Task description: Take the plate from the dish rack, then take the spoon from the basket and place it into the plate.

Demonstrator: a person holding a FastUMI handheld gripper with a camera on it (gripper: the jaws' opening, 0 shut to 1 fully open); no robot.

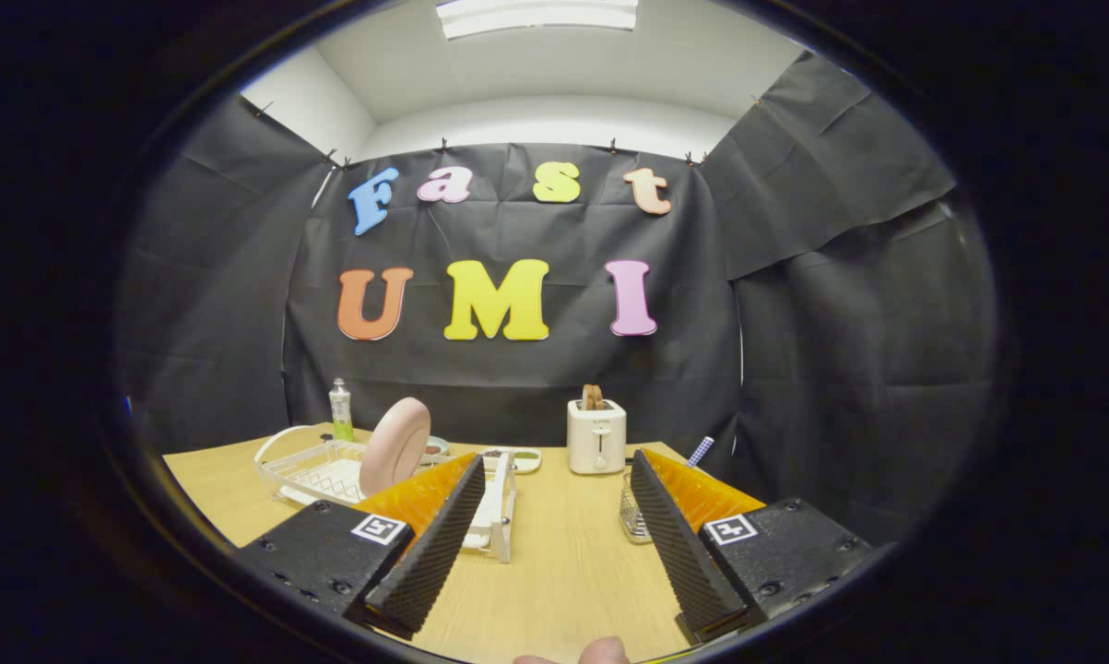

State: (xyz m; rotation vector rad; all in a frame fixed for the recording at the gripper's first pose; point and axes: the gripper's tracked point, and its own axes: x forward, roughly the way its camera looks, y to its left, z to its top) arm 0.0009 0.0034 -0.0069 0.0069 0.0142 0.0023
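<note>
**Plate upright in rack, claw wide and empty**

Plate (395, 445) stands on edge in the dish rack (319, 472), beyond the left finger; claw (554, 530) is spread wide, nothing between its 2 fingers, bare table (563, 563) in the gap; the wire basket (635, 516) sits just behind the right finger, near the table's right edge; toaster (596, 436) stands farther back.

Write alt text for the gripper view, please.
The open gripper hovers above a wooden table, holding nothing. Beyond its fingers, a pink round plate stands upright in a white dish rack; a white toaster stands farther back.
</note>
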